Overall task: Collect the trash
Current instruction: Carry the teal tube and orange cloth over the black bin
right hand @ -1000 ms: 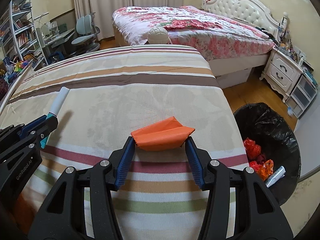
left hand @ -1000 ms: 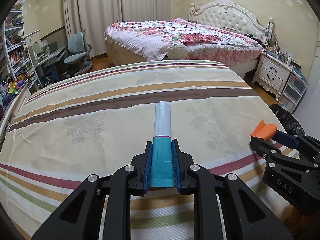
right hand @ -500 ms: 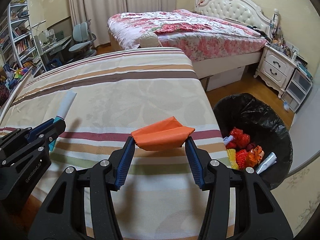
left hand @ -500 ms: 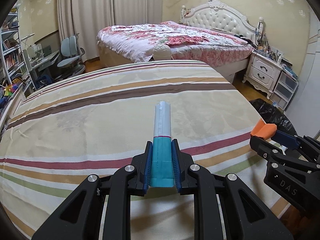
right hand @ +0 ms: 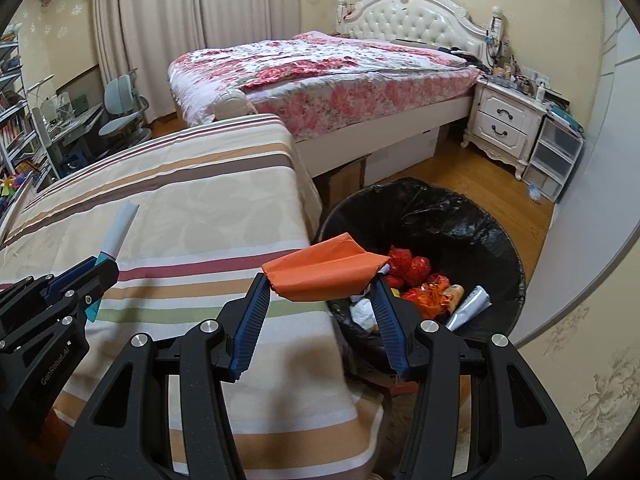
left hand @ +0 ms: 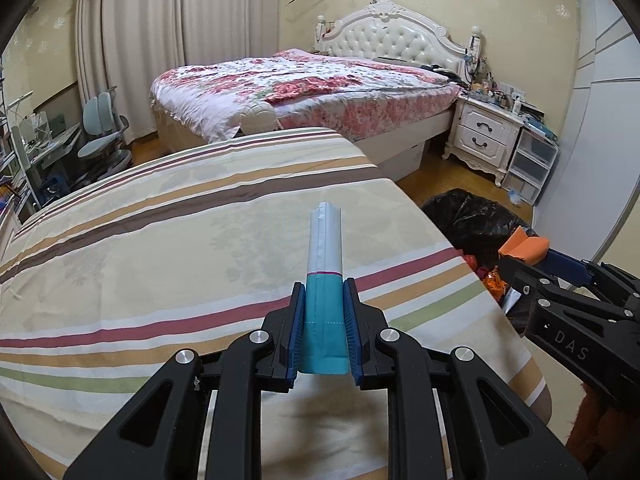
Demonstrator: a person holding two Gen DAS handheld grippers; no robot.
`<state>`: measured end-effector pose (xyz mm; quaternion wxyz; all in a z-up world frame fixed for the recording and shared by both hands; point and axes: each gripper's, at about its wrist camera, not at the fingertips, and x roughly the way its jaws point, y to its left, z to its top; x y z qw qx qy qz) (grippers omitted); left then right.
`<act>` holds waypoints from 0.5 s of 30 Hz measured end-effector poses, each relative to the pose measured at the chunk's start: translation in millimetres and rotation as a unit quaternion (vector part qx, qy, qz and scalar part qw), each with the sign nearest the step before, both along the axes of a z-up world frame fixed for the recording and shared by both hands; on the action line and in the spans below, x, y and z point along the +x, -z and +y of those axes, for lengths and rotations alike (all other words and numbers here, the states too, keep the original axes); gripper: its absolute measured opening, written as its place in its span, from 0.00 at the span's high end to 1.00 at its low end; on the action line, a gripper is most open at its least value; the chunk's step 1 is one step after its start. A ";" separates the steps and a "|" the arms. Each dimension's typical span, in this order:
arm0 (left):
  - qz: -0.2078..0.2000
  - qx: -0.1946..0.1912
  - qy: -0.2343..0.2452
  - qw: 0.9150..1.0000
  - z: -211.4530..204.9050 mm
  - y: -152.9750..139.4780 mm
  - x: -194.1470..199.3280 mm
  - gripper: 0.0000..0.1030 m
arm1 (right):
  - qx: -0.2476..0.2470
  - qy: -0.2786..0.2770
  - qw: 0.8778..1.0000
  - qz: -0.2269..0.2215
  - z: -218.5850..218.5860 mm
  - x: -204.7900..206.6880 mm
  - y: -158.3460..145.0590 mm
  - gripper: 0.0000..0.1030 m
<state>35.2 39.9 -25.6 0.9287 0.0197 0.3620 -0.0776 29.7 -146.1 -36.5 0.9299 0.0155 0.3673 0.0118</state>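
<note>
My left gripper [left hand: 324, 300] is shut on a teal and silver tube [left hand: 325, 264] that sticks out forward above the striped bed cover [left hand: 160, 240]. It also shows in the right wrist view [right hand: 116, 236]. My right gripper [right hand: 320, 292] is shut on a crumpled orange wrapper [right hand: 320, 276], held at the bed's right edge beside the rim of a black-lined trash bin [right hand: 432, 216]. The bin holds red and orange scraps and a silver tube. In the left wrist view the orange wrapper [left hand: 524, 246] and the bin [left hand: 468, 216] sit at the right.
A floral bed [right hand: 328, 64] stands behind, with a white nightstand [right hand: 504, 128] and plastic drawers [right hand: 556, 156] at the right. A desk, chair [right hand: 120, 120] and bookshelves are at the far left. Wooden floor surrounds the bin.
Both grippers have moved right along the striped bed toward the bin, each still holding its piece. The bin now lies much closer, just under the right gripper's front.
</note>
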 end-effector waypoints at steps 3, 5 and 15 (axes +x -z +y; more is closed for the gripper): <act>-0.008 0.001 0.019 1.000 -18.9 -4.0 5.4 0.80 | 0.001 0.018 1.000 0.000 -17.6 2.2 2.3 0.51; -0.010 0.000 0.030 0.999 -32.4 -5.6 9.8 0.80 | 0.003 0.031 1.000 -0.001 -30.4 4.7 3.0 0.51; -0.009 0.010 0.071 0.997 -89.6 -2.7 37.0 0.80 | 0.002 0.077 0.997 0.001 -79.4 24.3 8.4 0.51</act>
